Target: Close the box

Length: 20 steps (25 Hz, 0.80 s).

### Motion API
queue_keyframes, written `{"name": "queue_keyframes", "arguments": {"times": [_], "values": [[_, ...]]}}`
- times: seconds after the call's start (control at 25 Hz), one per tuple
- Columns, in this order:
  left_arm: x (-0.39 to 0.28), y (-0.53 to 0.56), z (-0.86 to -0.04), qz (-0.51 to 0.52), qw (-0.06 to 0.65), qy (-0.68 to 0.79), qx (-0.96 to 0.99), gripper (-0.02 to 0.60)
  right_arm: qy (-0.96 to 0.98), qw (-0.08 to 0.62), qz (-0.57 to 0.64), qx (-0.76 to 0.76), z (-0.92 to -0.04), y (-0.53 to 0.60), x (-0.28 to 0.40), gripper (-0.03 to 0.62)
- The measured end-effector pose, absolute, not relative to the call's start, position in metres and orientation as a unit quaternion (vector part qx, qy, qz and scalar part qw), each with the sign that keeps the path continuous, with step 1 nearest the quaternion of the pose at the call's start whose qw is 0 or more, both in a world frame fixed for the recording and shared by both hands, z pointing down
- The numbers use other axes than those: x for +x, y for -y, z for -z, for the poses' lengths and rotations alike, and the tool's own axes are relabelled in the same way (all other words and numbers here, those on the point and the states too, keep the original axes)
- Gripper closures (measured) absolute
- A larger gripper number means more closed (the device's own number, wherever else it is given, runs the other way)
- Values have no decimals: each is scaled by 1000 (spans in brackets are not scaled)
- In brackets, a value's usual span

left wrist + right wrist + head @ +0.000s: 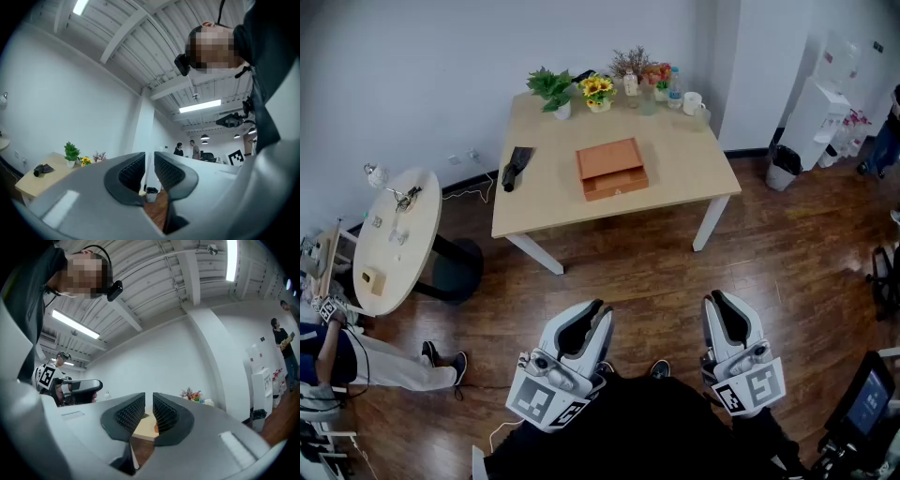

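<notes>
Left hand-held gripper (pixel 149 158) closed, empty; right hand-held gripper (pixel 149 399) likewise.

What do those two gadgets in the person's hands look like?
Each is a pale grey plastic shell ending in a two-jaw grasper: the left tongs and the right tongs. The jaws are lined inside with black ribbed pads. Each gadget carries a white cube printed with black square markers. The person wears dark clothing.
</notes>
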<state>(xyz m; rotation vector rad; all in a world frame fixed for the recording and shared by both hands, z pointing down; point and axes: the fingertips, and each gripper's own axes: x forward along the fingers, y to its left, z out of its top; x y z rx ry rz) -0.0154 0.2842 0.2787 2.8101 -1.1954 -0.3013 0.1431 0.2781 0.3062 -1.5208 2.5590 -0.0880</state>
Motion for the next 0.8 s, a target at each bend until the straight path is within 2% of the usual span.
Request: {"name": "queue_keyframes", "arguments": {"times": [0.36,0.68,0.8], "values": [[-10,-256,-288,87,45,434,896,540,-862,66,5,-502,-324,-241,162,510],[-33,-195,-304,102,58,436,893,540,-864,29,-4,-503,-344,-176,140,498],[-47,-150,-313,103,56,432,894,540,-858,11,-10,-513,-348,-138,129,474]]}}
